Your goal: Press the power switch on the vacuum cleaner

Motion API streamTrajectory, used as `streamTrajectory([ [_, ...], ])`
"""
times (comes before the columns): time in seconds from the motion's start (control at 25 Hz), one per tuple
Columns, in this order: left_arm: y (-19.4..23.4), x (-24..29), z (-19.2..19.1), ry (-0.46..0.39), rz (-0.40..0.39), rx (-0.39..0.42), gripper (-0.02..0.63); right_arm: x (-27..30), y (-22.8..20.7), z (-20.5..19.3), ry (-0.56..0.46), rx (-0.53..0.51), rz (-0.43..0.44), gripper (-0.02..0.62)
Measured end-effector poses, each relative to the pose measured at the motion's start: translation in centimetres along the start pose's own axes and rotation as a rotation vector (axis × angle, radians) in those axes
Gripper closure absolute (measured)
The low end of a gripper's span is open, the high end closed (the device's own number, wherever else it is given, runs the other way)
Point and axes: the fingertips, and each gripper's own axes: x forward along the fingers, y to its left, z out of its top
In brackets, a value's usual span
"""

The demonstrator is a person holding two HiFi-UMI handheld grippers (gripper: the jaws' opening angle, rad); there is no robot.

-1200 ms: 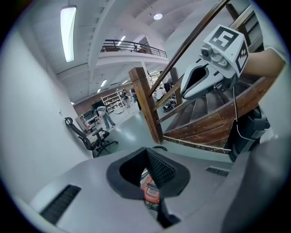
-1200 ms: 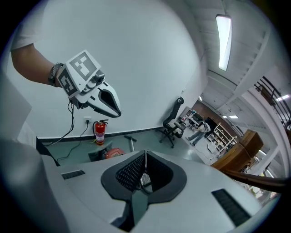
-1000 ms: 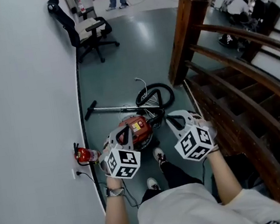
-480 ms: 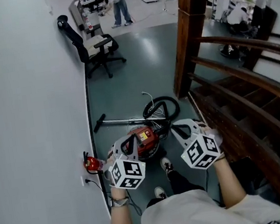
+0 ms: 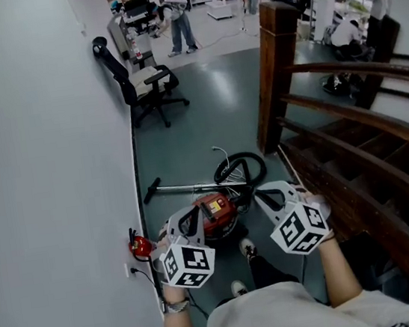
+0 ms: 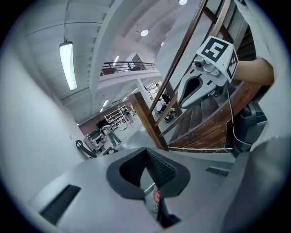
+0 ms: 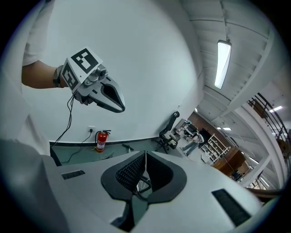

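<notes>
Far above the vacuum cleaner [image 5: 213, 212], my closed, empty left tool [image 5: 188, 226] and right tool [image 5: 260, 195] may miss its unseen switch.

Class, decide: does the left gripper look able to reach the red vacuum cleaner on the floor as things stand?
Probably yes: the left gripper hangs above the vacuum cleaner, nothing shows between them, though the person must stoop down.

Grey wall [image 5: 36, 145] left, teal floor [image 5: 212, 112], black office chair [image 5: 141, 85] (by wall), wooden staircase [image 5: 355, 160] right.
</notes>
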Motion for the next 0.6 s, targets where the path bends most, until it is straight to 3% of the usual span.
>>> streamTrajectory([
  [0.6,-1.1,-4.2,1.2,-0.032,0.003,0.036,0.606,-2.7,0.9,1.5,-0.025,-0.044,-0.012,0.566],
])
